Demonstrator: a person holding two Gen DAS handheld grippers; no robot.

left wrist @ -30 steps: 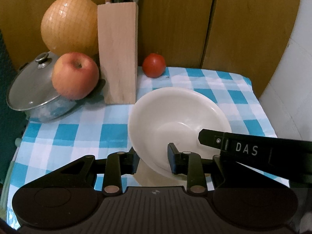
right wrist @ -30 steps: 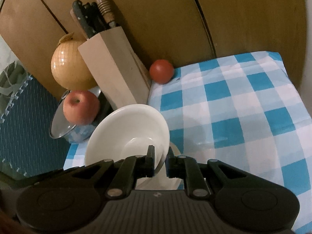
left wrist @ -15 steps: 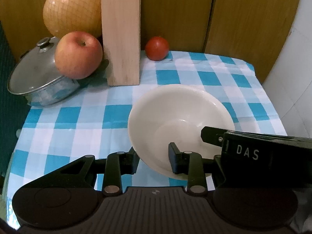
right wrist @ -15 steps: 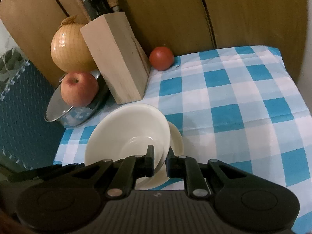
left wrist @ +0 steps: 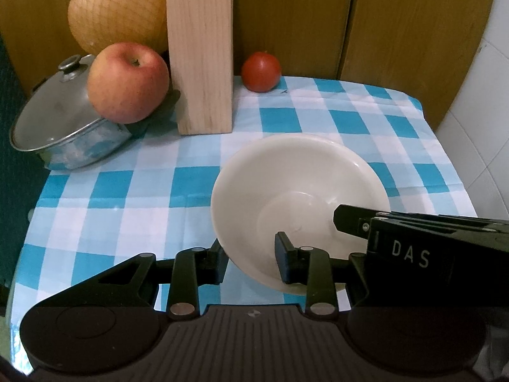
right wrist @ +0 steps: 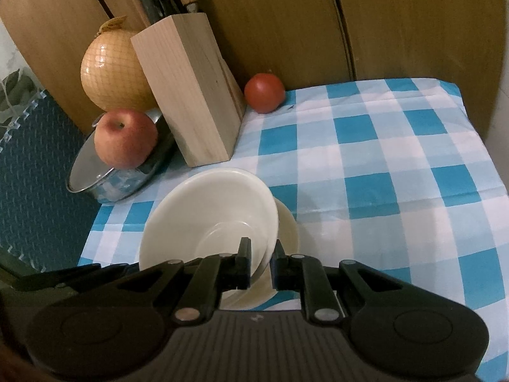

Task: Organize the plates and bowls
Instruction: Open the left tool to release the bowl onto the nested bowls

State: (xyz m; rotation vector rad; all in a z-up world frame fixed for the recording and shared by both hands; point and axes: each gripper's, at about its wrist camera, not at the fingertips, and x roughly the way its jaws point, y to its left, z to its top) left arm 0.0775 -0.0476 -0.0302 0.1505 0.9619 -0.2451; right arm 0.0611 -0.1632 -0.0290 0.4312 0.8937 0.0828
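Observation:
A cream bowl [left wrist: 296,197] sits tilted over a cream plate [right wrist: 288,226] on the blue-checked cloth. My right gripper [right wrist: 260,265] is shut on the bowl's [right wrist: 210,216] right rim, one finger inside and one outside. It shows in the left wrist view as a black bar marked DAS [left wrist: 413,238]. My left gripper [left wrist: 251,254] straddles the bowl's near-left rim with a wide gap between its jaws and does not clamp it. The plate is mostly hidden beneath the bowl.
A wooden knife block [left wrist: 200,51] stands at the back. Left of it are a lidded steel pot [left wrist: 60,127], an apple [left wrist: 127,81] on its lid and a netted pomelo [left wrist: 117,9]. A tomato [left wrist: 261,71] lies by the wooden wall. A white wall [left wrist: 477,127] borders the right.
Both grippers and the bowl have come down toward the cloth, and the bowl now lies lower and flatter over the plate. The right gripper's hold on the rim is unchanged.

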